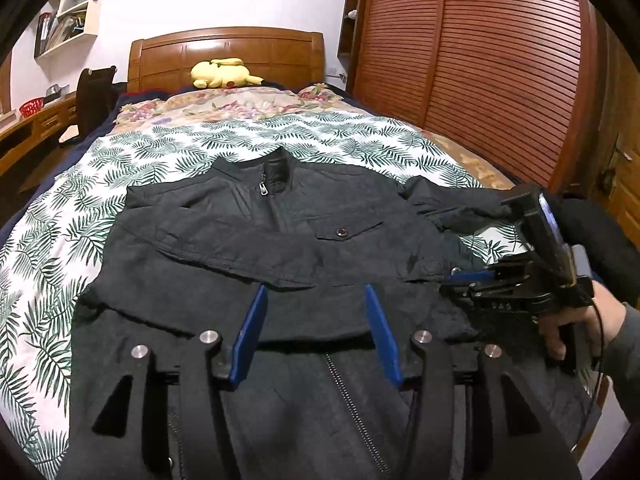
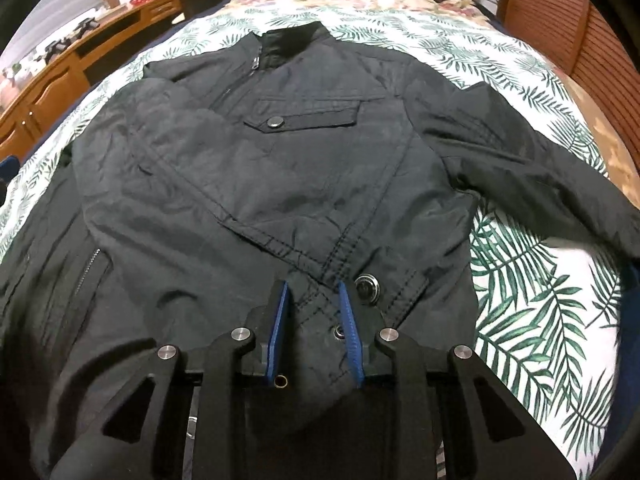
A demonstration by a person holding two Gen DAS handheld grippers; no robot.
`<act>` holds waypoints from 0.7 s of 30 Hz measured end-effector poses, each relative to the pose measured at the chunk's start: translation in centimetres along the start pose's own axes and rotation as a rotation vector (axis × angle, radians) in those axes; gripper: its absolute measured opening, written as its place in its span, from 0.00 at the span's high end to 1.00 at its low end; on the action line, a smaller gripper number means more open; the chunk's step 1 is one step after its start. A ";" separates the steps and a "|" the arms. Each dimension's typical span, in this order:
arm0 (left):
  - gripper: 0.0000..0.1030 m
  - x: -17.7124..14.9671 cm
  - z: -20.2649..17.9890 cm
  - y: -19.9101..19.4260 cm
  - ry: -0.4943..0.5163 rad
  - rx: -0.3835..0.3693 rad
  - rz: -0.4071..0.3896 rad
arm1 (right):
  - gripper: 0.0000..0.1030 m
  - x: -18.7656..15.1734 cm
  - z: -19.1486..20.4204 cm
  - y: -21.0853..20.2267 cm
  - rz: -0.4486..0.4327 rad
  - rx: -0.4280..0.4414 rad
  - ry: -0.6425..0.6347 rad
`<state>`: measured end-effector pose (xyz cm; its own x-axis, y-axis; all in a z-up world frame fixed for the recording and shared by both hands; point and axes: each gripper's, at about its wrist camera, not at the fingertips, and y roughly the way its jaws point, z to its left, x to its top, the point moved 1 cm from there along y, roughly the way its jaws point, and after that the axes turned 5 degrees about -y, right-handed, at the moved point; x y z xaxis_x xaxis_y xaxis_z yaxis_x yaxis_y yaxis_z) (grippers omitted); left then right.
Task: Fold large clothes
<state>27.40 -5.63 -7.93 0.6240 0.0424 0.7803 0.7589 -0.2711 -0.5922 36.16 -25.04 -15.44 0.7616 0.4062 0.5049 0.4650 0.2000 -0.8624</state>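
**Jacket (image 2: 256, 168) mid-fold on bed**

Jacket lay front-up on the leaf-print bedspread (image 1: 56, 208), one sleeve already crossed over the chest, the other (image 2: 532, 168) trailing right. Right gripper (image 2: 312, 288) had its jaws narrow, straddling the crossed cuff (image 2: 316, 316); pad contact unclear. Left gripper (image 1: 316, 300) hovered half-open, empty. Plush toy (image 1: 220, 74) sat well clear.
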 end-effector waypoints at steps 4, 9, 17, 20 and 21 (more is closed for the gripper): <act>0.52 -0.1 -0.3 0.3 0.009 0.003 0.008 | 0.76 0.6 0.0 -1.8 -0.018 -0.016 -0.036; 0.52 -0.2 -0.9 0.6 0.027 0.002 0.011 | 0.72 2.8 -2.5 -5.7 -0.093 -0.068 0.004; 0.52 -0.6 -1.5 1.0 0.050 0.005 0.027 | 0.42 4.6 -8.4 -7.3 -0.107 -0.216 0.068; 0.52 -0.7 -1.6 1.2 0.052 0.004 0.033 | 0.42 4.3 -10.9 -6.7 -0.075 -0.260 0.101; 0.52 -0.7 -1.7 1.3 0.051 0.000 0.035 | 0.42 4.1 -11.6 -6.5 -0.065 -0.269 0.111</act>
<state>27.60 -7.63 -8.88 0.6402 -0.0161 0.7681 0.7366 -0.2711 -0.6196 41.49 -35.05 -7.37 0.7640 0.2976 0.5726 0.6063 -0.0274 -0.7948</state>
